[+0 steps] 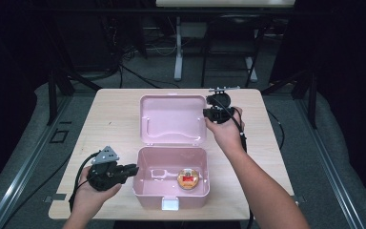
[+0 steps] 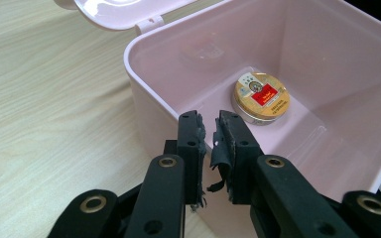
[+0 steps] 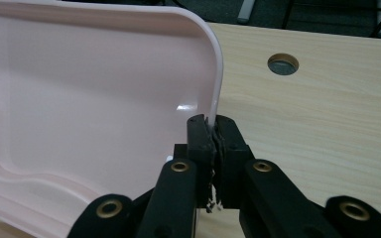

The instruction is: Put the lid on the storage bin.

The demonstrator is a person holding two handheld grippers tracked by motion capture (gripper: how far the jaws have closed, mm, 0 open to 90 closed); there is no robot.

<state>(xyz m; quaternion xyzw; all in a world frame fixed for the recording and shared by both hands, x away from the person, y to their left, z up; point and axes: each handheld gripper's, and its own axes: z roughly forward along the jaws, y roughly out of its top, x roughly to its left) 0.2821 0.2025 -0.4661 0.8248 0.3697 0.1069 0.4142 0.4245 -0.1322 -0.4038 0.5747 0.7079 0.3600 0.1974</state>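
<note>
Inside pink box (image 1: 171, 191), lid (image 1: 171, 119) raised, lies gold tin (image 1: 188, 179).

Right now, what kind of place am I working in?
Probably a lab or recording studio, not a home: a bare wooden table ringed by black curtains, loose cables on grey carpet, and metal stand legs behind it.

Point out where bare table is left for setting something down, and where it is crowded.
Free: the table left of the open lid, and the strip right of the pink box. Crowded: around the box, with the left gripper at its wall, the right gripper on the lid's edge.
</note>
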